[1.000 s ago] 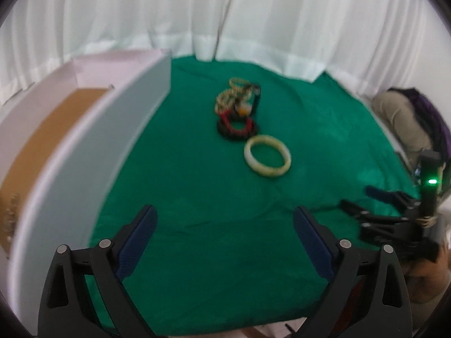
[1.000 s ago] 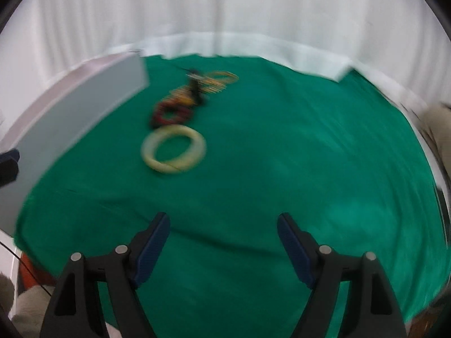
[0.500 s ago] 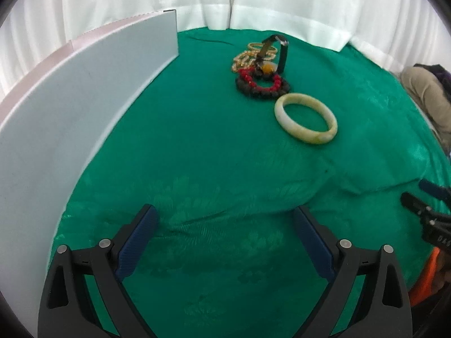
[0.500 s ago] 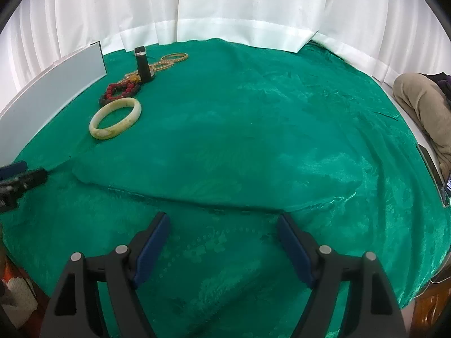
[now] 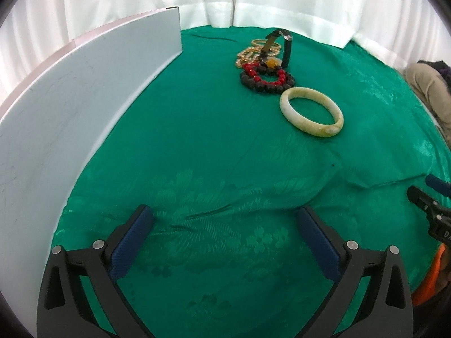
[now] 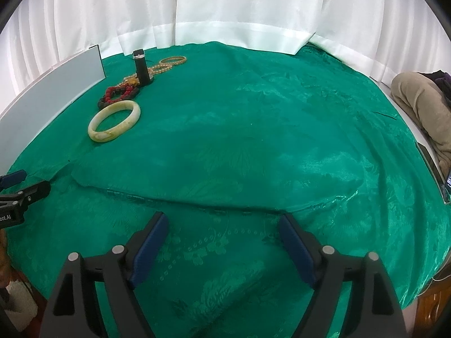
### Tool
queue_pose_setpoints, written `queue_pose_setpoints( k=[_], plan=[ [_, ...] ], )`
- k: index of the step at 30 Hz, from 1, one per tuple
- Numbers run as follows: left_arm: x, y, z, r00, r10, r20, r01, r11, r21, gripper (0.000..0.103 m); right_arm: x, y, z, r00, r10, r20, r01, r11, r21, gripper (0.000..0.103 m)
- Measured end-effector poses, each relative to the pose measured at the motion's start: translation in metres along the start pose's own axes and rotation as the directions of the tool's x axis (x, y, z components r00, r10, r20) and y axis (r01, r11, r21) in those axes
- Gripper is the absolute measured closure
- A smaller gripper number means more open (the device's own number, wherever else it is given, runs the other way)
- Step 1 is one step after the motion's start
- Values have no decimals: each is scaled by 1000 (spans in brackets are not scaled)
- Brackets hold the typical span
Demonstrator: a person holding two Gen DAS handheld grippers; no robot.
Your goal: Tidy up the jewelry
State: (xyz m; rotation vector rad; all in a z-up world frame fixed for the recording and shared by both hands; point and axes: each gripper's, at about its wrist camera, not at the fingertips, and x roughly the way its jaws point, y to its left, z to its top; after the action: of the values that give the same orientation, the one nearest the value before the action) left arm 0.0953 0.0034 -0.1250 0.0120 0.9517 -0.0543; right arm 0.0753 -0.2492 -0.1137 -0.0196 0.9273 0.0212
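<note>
Two hand-held grippers in view: left hand-held gripper (image 5: 224,218) with jaws spread wide over bare cloth, nothing between the pads; right hand-held gripper (image 6: 222,225) with jaws wide and opening, likewise nothing between them. Jewelry all at the far left of the bench, clustered near the end of the box. Counted: one pale bangle (image 5: 311,111) lying flat, nearest the grippers and just apart from the rest; one red bead bracelet (image 5: 263,74) lying on one dark bead bracelet (image 5: 267,84); one watch (image 5: 283,45) standing up on its strap; one strand of golden beads (image 5: 246,55) beside it; one thin gold bangle (image 6: 172,60) farthest back. Exact count within the heap uncertain where pieces overlap. One white box (image 5: 84,107) along the left edge, its long wall facing the jewelry. One green cloth (image 6: 253,140) over the bench, creased in a ridge between grippers and jewelry. White curtains (image 6: 225,8) behind. At far right, part of a seated person (image 6: 420,98).
</note>
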Motion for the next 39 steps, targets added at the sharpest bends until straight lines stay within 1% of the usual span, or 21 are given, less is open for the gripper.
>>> queue_pose_setpoints(
  k=[39],
  plan=[
    [2,-1,0,1000,1,-14,-1,1000,7,0,0,-1,1,1000,-7,-12,7,1000,-5,20]
  ],
)
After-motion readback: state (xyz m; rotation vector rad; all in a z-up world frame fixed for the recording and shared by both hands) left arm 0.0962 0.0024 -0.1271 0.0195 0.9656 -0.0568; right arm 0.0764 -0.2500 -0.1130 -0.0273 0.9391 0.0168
